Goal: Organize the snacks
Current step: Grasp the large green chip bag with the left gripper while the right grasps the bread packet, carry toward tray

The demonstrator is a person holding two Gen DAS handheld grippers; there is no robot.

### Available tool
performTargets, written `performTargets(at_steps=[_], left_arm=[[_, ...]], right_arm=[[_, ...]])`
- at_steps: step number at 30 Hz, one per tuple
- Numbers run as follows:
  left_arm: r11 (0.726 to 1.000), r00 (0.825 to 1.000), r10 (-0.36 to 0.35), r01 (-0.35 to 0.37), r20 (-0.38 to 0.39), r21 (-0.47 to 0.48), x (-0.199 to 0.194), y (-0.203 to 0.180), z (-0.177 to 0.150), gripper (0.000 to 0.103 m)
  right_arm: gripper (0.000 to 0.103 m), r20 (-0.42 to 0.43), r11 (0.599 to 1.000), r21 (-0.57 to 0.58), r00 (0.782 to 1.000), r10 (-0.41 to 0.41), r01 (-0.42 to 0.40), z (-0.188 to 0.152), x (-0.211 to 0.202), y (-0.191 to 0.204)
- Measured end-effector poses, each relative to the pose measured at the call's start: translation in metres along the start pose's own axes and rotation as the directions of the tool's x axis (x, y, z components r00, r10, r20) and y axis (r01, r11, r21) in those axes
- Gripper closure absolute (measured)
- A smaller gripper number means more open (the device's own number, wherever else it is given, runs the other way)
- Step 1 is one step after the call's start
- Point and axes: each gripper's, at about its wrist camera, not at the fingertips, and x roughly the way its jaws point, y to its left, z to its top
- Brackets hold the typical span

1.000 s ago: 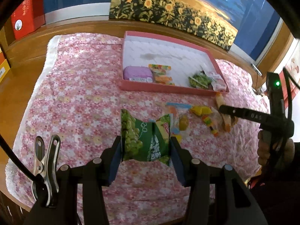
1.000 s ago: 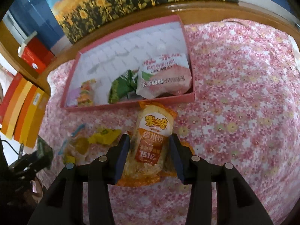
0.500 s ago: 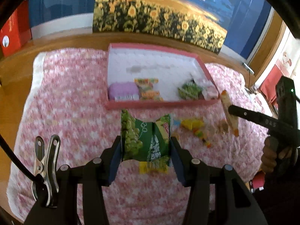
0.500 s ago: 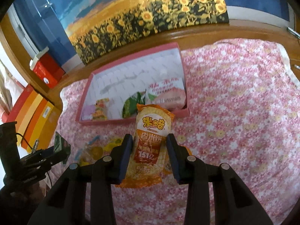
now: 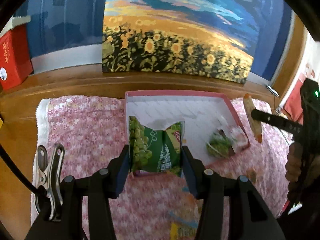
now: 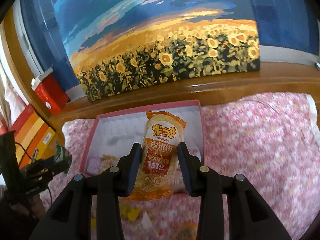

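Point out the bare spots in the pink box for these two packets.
The pink box is bare along its back wall and middle. Its front right corner is crowded by a small green bag and a pale packet; more packets fill its front left.

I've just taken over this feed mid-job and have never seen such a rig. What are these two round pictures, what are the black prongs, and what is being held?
There is no robot: a person holds a two-finger gripper in each hand, and each carries a fisheye camera looking along its fingers. The prongs are those fingers. In the left view, the left gripper is shut on a green snack bag. In the right view, the right gripper is shut on an orange rice cracker pack. Both are held up in front of a pink tray that already holds a few snacks and lies on a floral cloth. A sunflower painting stands behind.
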Motion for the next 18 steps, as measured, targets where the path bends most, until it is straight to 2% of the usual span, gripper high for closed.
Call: performTargets(at_steps=[3, 5, 9, 18], left_arm=[[1.0, 1.0, 0.001, -0.001, 0.001, 0.005, 0.009, 0.001, 0.009, 0.051], [0.999, 1.0, 0.019, -0.02, 0.005, 0.049, 0.016, -0.004, 0.015, 0.051], [0.997, 1.0, 0.031, -0.031, -0.001, 0.073, 0.036, -0.006, 0.024, 0.051], [0.986, 0.997, 0.074, -0.07, -0.016, 0.151, 0.079, -0.009, 0.032, 0.051]], right_arm=[[0.065, -0.007, 1.0, -0.024, 1.0, -0.001, 0.001, 0.01, 0.014, 0.004], [0.065, -0.002, 0.997, -0.058, 0.999, -0.042, 0.042, 0.017, 0.022, 0.006], [0.065, 0.014, 0.986, -0.103, 0.991, -0.13, 0.131, 0.028, 0.038, 0.002], [0.064, 0.005, 0.951, -0.209, 0.972, -0.233, 0.229, 0.033, 0.083, 0.0]])
